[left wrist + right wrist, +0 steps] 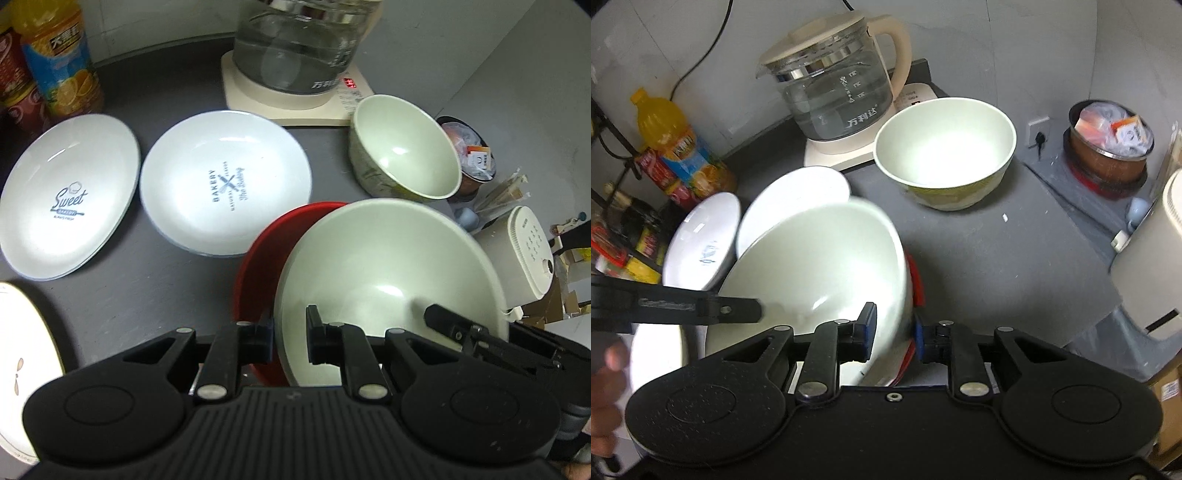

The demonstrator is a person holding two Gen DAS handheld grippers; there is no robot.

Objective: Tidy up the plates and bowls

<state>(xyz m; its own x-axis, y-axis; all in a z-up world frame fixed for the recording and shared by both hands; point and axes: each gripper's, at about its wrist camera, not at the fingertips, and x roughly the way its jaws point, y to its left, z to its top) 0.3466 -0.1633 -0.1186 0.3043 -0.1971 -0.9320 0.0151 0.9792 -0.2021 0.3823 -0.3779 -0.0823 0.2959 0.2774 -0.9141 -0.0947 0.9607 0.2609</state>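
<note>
L gripper (290, 334) and R gripper (894, 332) each pinched opposite rims of the same pale green bowl (384, 266), tilted over a red plate (258, 258) on the grey counter (155, 291). 2nd green bowl (945, 151) stood upright nr the kettle (831, 88); two white plates (225, 184) lay side by side.

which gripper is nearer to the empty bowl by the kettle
Right. The right gripper grips the near bowl's right rim, the side facing the empty bowl; the left gripper grips the opposite rim.
</note>
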